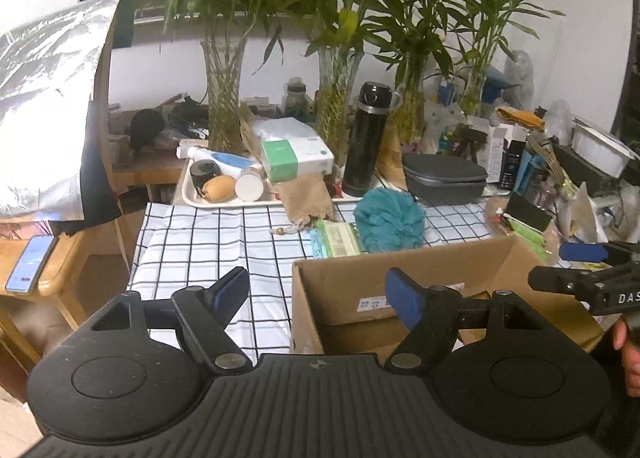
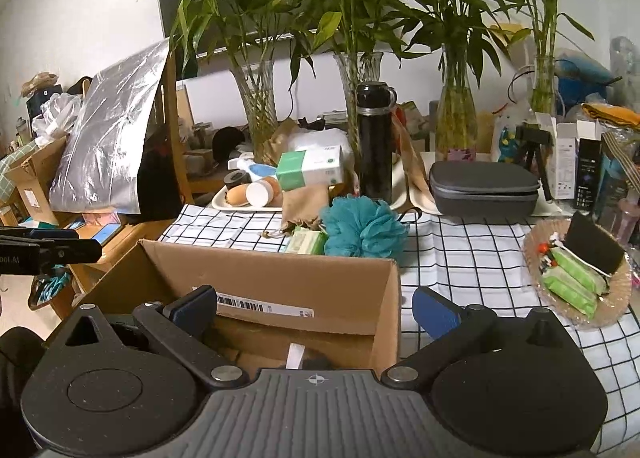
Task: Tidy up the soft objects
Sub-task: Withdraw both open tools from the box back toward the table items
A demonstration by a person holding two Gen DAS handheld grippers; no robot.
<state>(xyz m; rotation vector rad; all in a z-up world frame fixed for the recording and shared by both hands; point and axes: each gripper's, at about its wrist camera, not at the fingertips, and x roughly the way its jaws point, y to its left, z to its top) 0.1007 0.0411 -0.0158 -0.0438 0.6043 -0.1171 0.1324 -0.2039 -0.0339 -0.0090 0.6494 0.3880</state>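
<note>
The teal mesh bath pouf, the softest thing in reach, sits just above centre in the right wrist view, on the checked tablecloth just behind the far wall of the cardboard box; at the bottom of that frame the right gripper stands wide and released over the box's open top, nothing between its blue pads; in the left wrist view the left gripper is likewise released and empty, straddling the box's left wall; beside the pouf lies a green tissue pack, touching it or nearly so; a black flask stands behind. The pouf looks feather-light, springy and easily crushed, unlikely to slip; I would pinch deep into the middle of its ruffles, since outer folds may simply pull loose.
</note>
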